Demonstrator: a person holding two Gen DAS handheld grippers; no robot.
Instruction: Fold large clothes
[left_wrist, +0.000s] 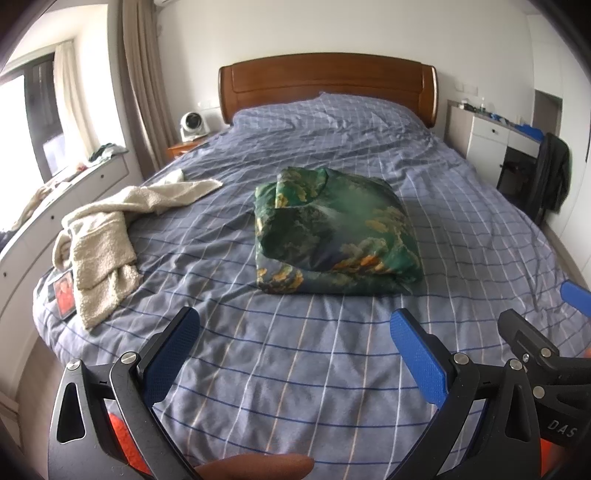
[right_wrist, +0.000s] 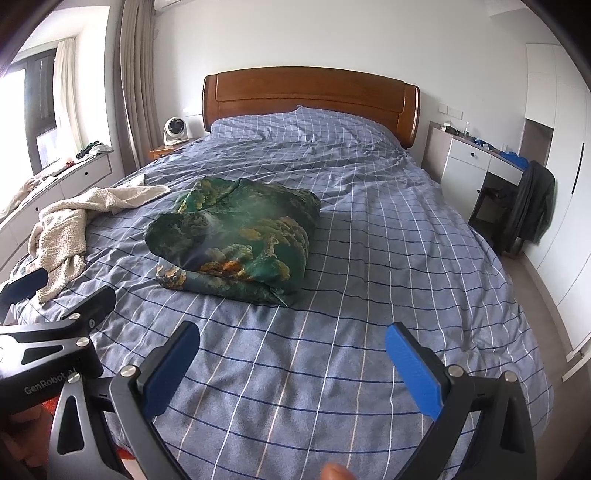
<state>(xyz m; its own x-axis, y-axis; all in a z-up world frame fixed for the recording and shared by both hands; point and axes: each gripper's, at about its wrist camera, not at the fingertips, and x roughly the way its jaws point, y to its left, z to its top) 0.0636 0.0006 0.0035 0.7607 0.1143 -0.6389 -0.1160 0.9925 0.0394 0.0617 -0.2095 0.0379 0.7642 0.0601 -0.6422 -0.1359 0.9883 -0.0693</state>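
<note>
Left wrist view alone shows photo (left_wrist: 63, 291), beside cream garment (left_wrist: 99, 243)

- Bed cover (left_wrist: 295, 369): grey-blue, checked with white and dark blue lines.
- Folded garment (left_wrist: 332, 236): dark green with a yellow-orange and pale printed pattern.
- Fleecy garment (left_wrist: 99, 236): cream.
- Headboard (left_wrist: 325, 81): reddish-brown wood.
- Left tool (left_wrist: 295, 354) and right tool (right_wrist: 291, 365): black frames, blue pads.

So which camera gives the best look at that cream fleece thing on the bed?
The left wrist view. There the fleece lies large and whole on the bed, crumpled. In the right wrist view the fleece sits smaller at the left edge, its near end partly behind the left gripper.
</note>
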